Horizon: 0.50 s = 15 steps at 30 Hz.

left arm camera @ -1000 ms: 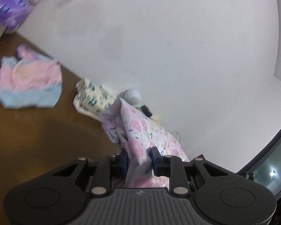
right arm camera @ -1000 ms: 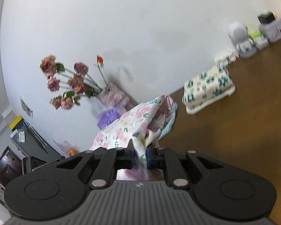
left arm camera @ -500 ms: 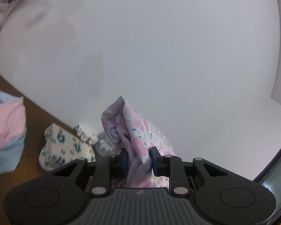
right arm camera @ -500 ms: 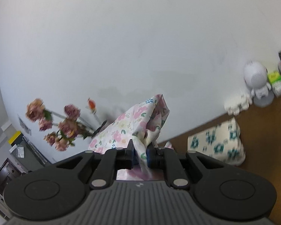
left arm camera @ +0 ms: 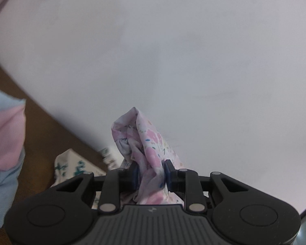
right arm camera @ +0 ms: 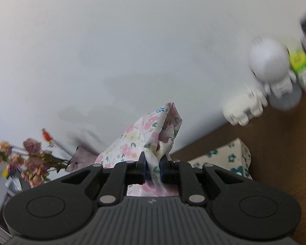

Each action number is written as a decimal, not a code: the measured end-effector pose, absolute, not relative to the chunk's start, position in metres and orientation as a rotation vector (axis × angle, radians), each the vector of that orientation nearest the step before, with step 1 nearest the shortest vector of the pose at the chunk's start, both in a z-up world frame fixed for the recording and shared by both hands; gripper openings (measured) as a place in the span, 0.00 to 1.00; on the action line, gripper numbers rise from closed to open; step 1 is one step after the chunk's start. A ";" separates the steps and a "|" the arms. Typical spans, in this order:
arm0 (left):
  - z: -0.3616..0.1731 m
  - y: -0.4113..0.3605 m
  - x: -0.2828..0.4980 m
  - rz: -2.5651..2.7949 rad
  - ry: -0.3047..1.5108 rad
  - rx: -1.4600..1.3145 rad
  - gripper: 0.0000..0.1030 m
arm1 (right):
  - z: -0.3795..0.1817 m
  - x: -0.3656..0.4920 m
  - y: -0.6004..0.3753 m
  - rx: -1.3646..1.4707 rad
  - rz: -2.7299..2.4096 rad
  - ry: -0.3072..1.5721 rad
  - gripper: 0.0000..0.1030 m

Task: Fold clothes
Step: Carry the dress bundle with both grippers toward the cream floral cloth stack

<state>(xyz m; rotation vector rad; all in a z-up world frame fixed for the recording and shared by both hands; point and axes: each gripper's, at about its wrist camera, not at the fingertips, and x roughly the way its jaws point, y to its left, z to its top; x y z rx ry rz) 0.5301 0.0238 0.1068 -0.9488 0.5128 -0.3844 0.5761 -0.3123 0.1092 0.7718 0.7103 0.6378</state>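
I'm pinching a bunch of the floral garment [left arm camera: 151, 149] in my left gripper [left arm camera: 151, 173], and my right gripper [right arm camera: 153, 168] is clamping another fold of it [right arm camera: 140, 140], both lifted before the white wall [left arm camera: 173, 51]. Below, a folded teal-print cloth [right arm camera: 228, 159] is lying on the brown table [right arm camera: 275, 143], a pink-and-blue garment [left arm camera: 4, 143] sitting farther left.
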 end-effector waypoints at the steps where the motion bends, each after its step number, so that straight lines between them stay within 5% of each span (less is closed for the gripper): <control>1: 0.099 0.023 0.536 -0.380 0.523 -0.956 0.22 | 0.100 0.580 -0.313 0.785 0.634 0.721 0.11; 15: 0.028 0.020 0.557 -0.395 0.617 -1.019 0.22 | 0.034 0.602 -0.326 0.869 0.598 0.788 0.11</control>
